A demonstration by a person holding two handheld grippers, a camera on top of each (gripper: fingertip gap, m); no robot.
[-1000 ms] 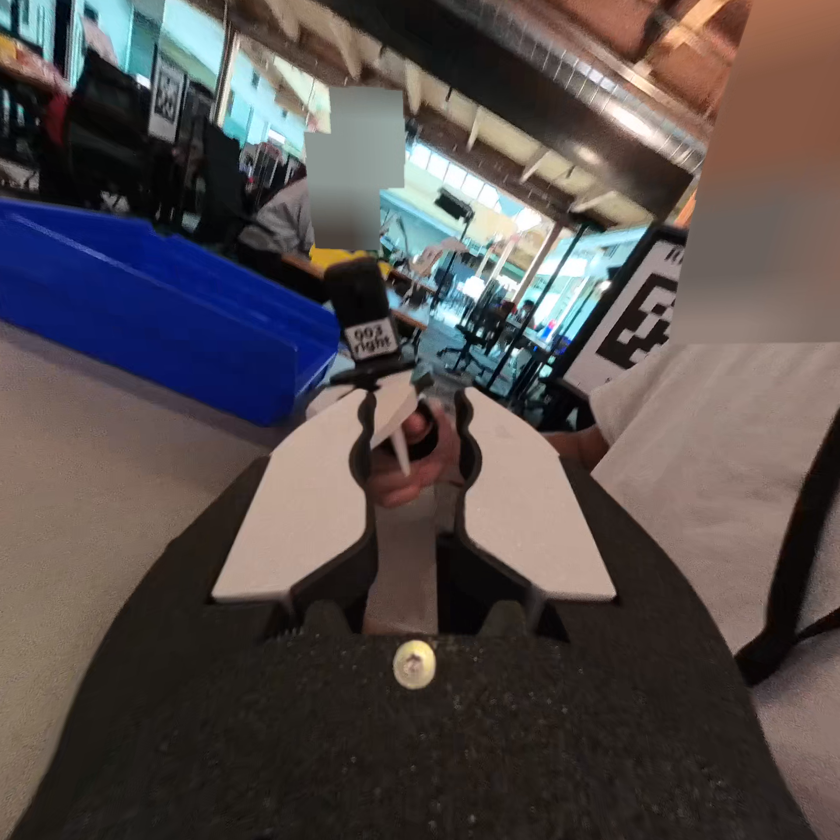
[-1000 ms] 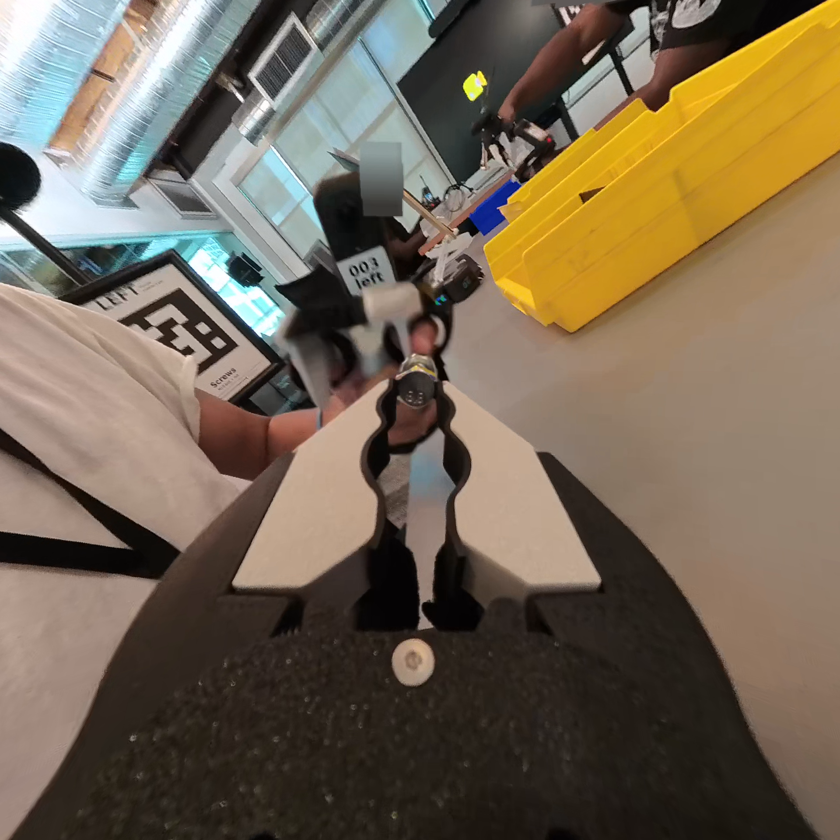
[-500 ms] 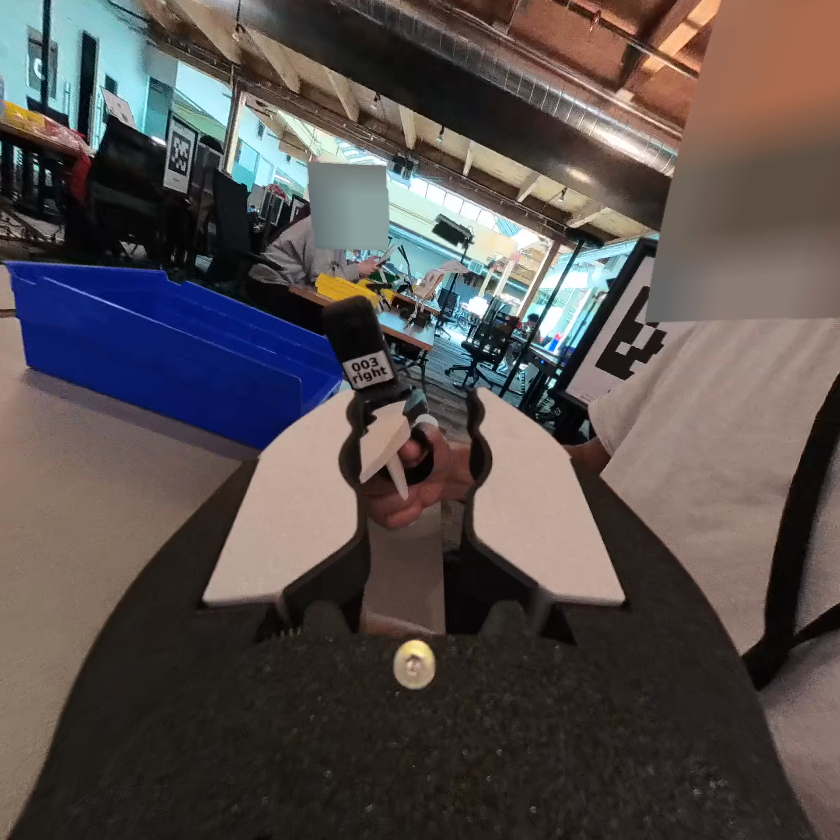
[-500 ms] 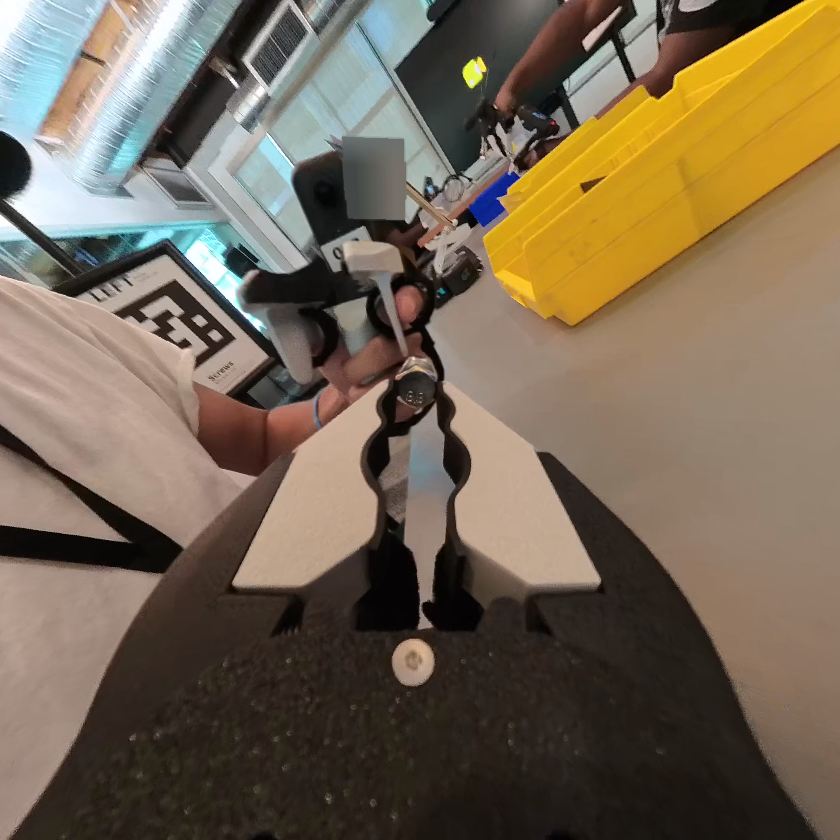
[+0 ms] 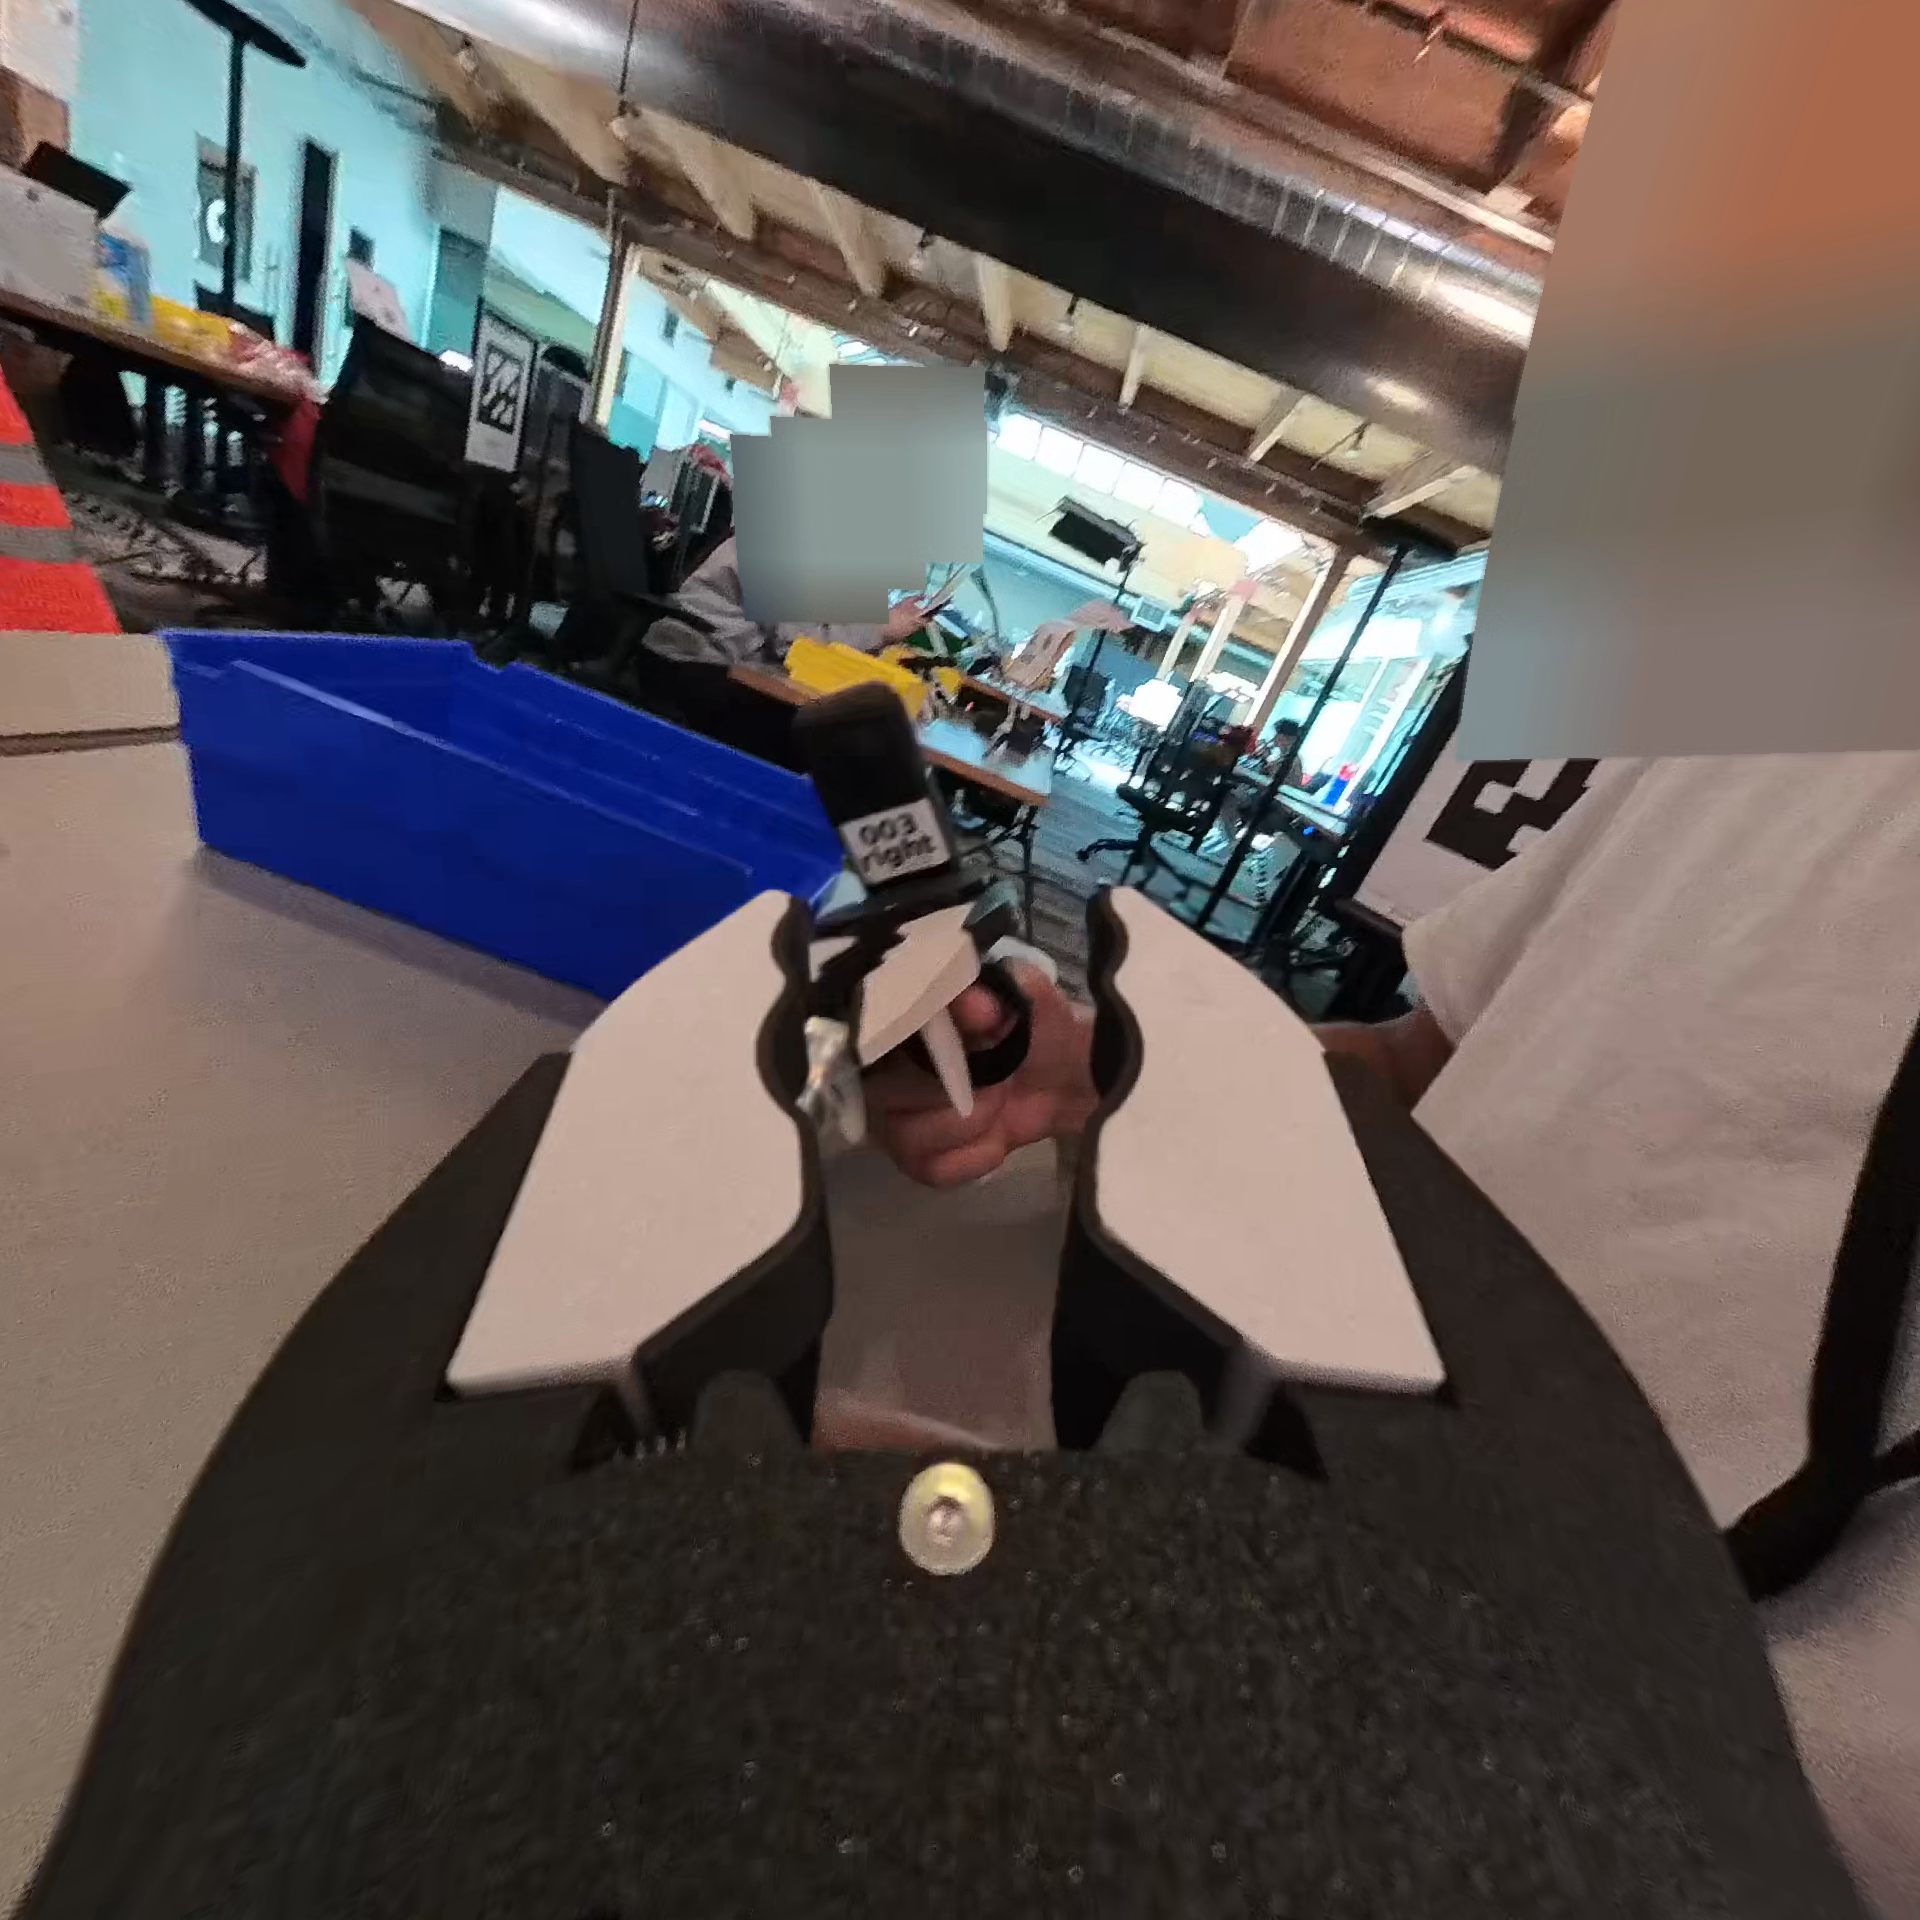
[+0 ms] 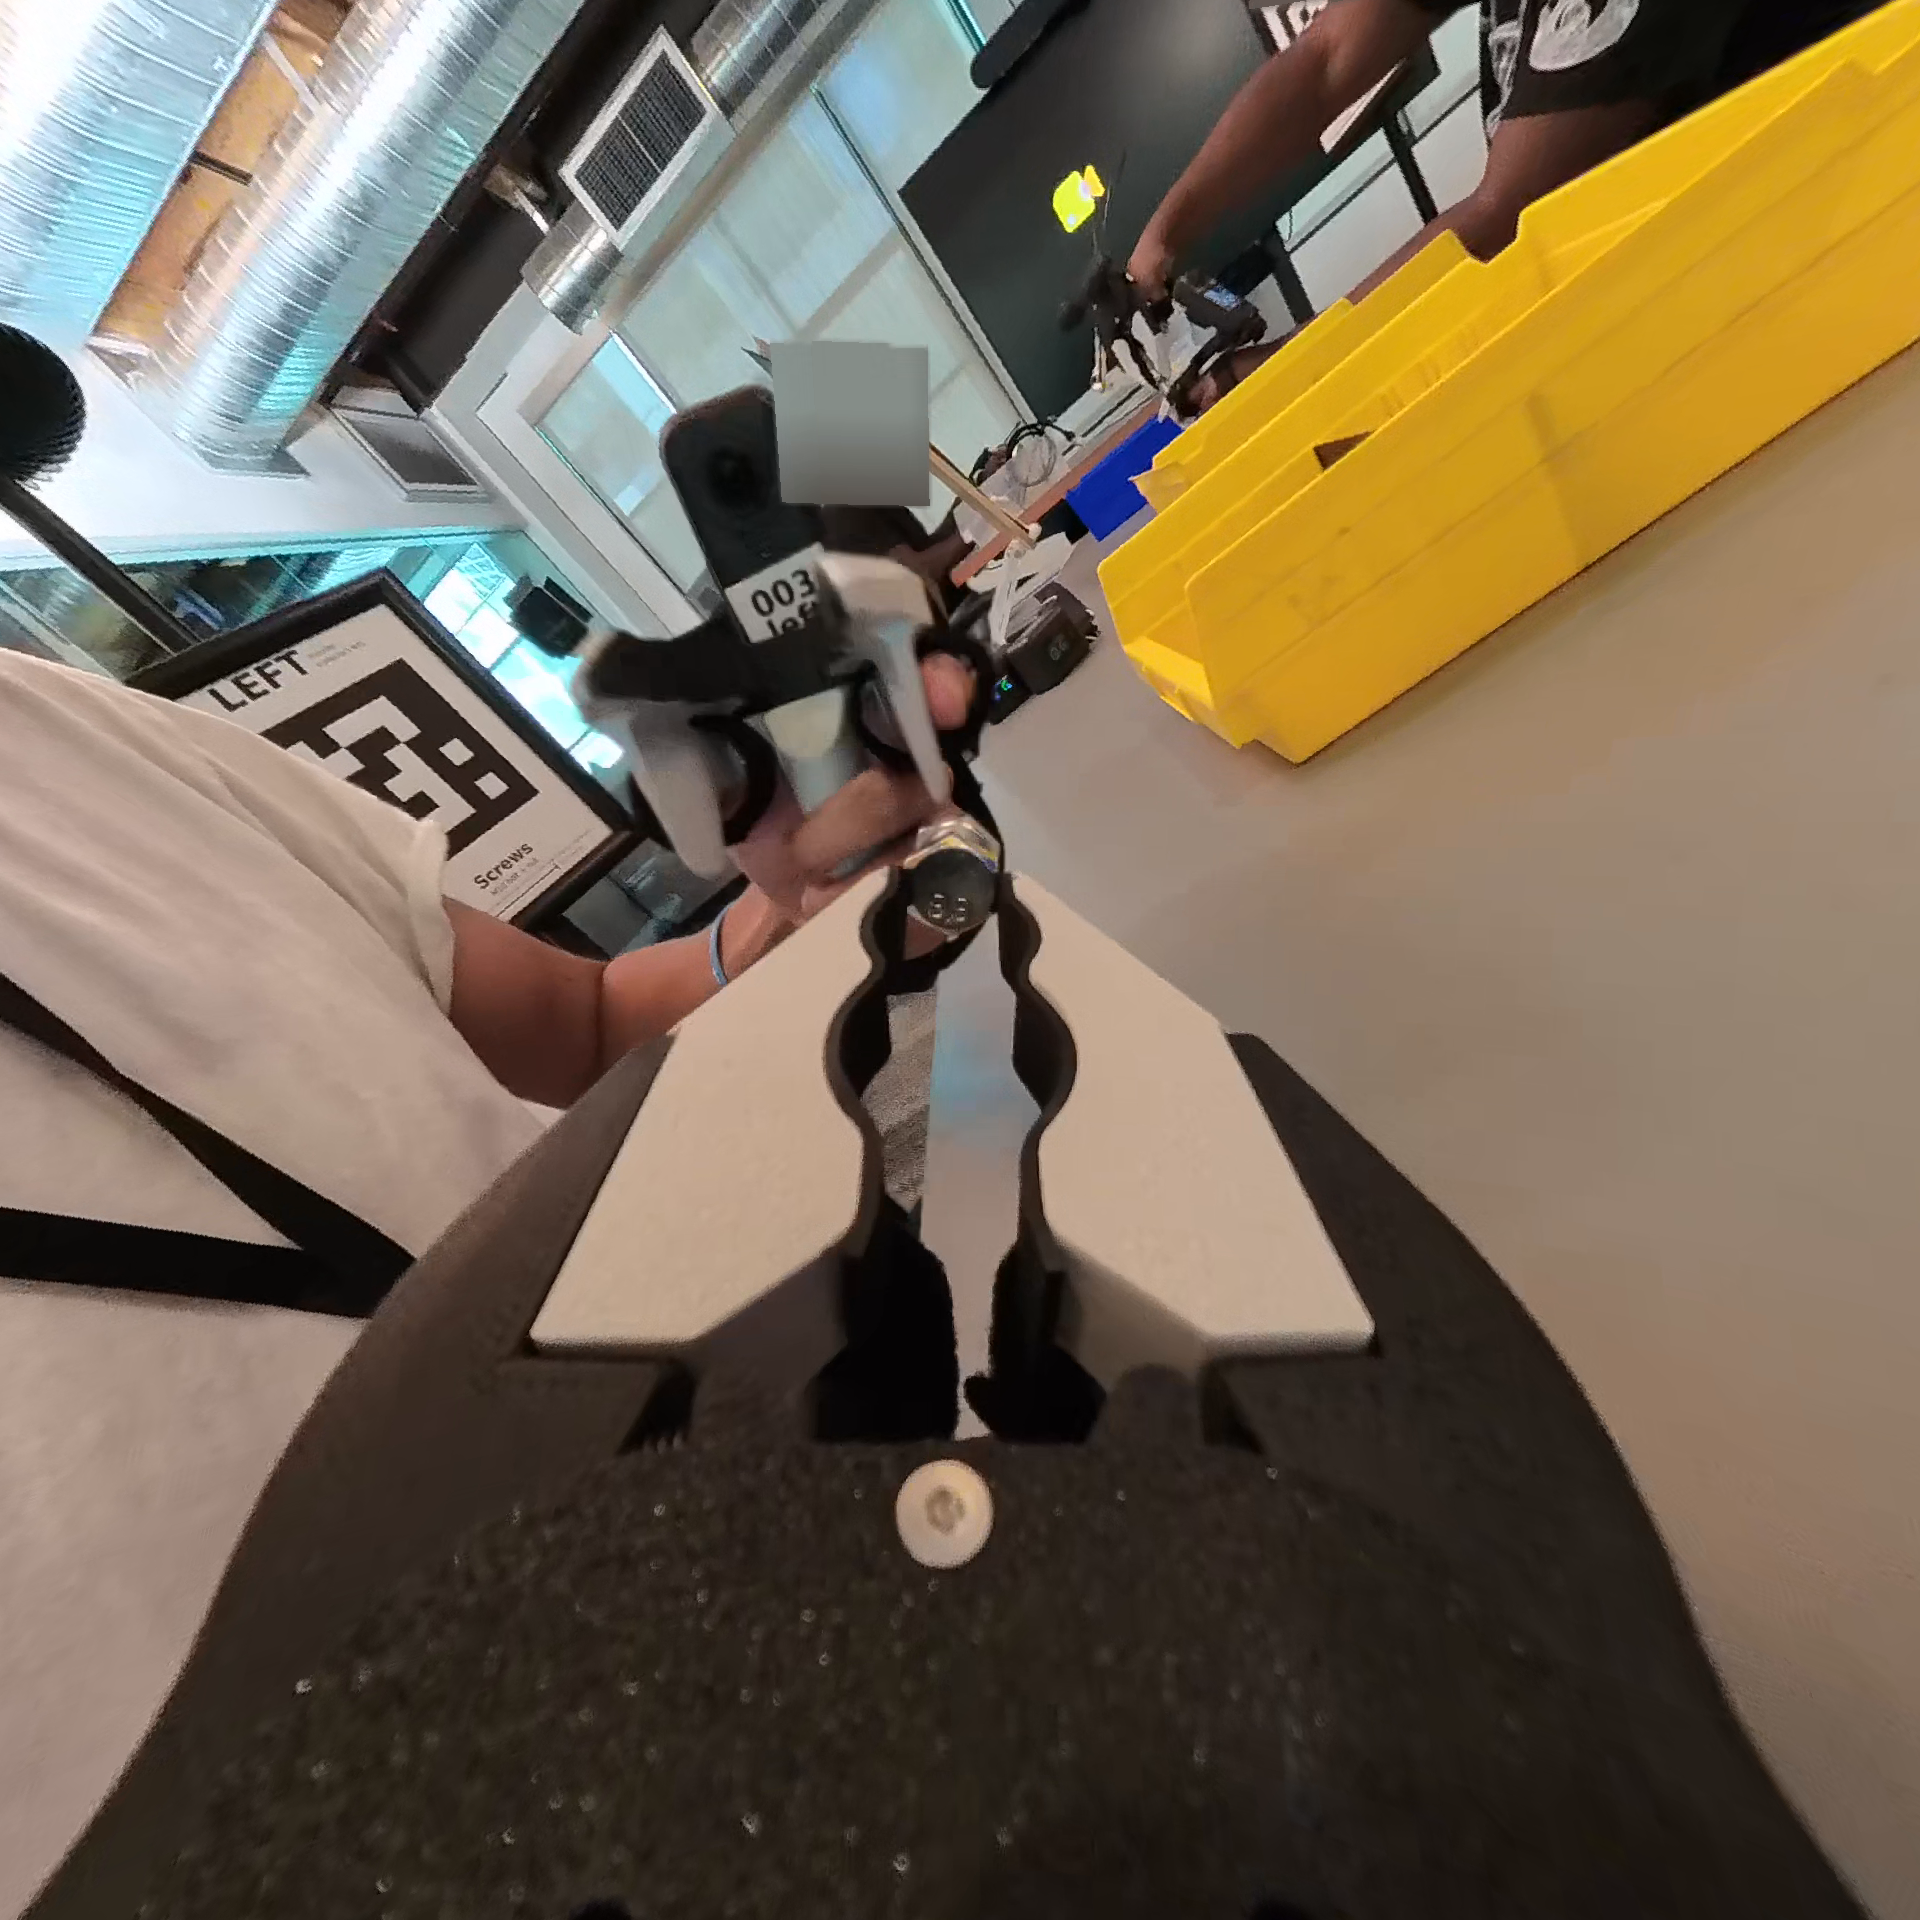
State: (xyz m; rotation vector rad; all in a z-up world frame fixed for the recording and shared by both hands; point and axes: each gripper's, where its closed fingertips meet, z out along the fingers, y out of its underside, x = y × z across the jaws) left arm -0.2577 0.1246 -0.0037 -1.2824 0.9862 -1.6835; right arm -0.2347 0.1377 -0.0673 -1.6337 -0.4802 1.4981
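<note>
My right gripper (image 6: 948,902) is shut on a silver hex-head bolt (image 6: 951,900), with the stamped head facing the camera. A silver hex part (image 6: 954,840) sits on the bolt just past the head. My left gripper (image 5: 945,930) is open and holds nothing. Facing it in the left wrist view is the right gripper (image 5: 894,1029), and the bolt's threaded end (image 5: 828,1081) lies close to my left finger's inner pad (image 5: 790,997). In the right wrist view the left gripper (image 6: 800,758) is open, one fingertip (image 6: 930,769) just above the bolt. A hand grips each tool.
A blue bin (image 5: 468,790) stands on the grey table (image 5: 208,1091) at the left. Yellow bins (image 6: 1558,416) stand at the far right of the table (image 6: 1558,1039). A framed black-and-white marker sign (image 6: 416,748) stands behind the arm. The person's white shirt (image 5: 1610,1039) is close.
My left jaws have opened wider and the left gripper has drawn back off the bolt. My right gripper has kept its hold on the bolt, which has not shifted.
</note>
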